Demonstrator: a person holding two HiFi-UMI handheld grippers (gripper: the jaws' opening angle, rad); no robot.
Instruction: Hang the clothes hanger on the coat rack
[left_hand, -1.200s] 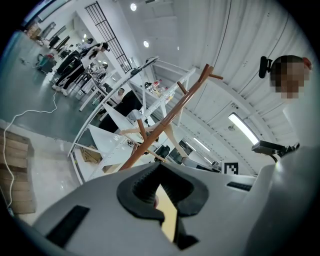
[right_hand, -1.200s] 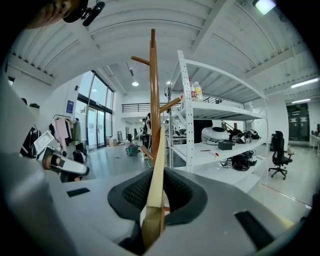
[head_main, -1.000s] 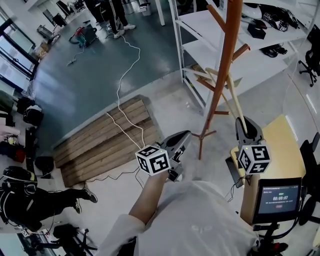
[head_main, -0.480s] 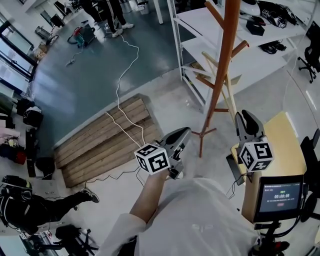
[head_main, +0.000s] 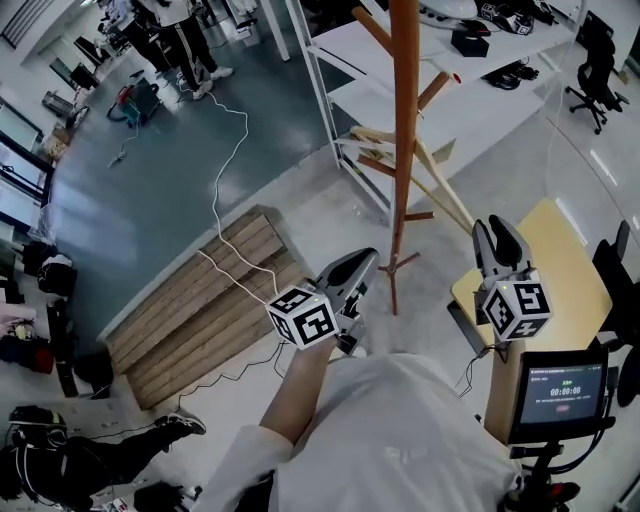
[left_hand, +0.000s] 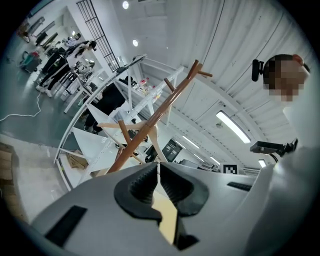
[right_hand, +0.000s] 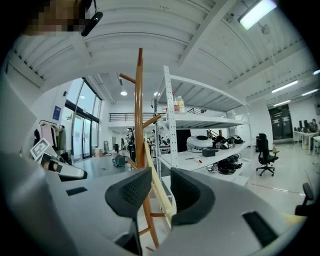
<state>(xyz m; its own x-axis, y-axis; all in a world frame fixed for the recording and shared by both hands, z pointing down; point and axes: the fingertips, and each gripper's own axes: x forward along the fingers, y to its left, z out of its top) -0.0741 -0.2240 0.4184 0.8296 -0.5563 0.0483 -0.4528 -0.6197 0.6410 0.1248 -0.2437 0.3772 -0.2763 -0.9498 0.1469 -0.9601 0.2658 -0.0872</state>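
The wooden coat rack (head_main: 404, 120) stands in front of me, a tall brown pole with angled pegs. A pale wooden hanger (head_main: 440, 190) rests against the pole among the lower pegs, one arm slanting down toward my right gripper (head_main: 492, 228). In the right gripper view the hanger (right_hand: 155, 185) runs through the gap of the right gripper (right_hand: 161, 182), whose jaws stand apart, open. My left gripper (head_main: 365, 258) is held lower left of the rack's foot, shut and empty. The left gripper view looks past the left gripper (left_hand: 159, 172) up at the rack (left_hand: 150, 125) and hanger (left_hand: 115, 125).
White shelving (head_main: 450, 90) with dark items stands right behind the rack. A wooden pallet (head_main: 200, 300) with a white cable (head_main: 235, 160) lies to the left. A yellow table (head_main: 560, 270) and a timer screen (head_main: 558, 390) are at the right. People stand far left.
The hanger's lower arm reached deep between the right jaws a second ago; now its end sits at the jaw tips. The rack has shifted left in the head view. The left gripper hardly moved.
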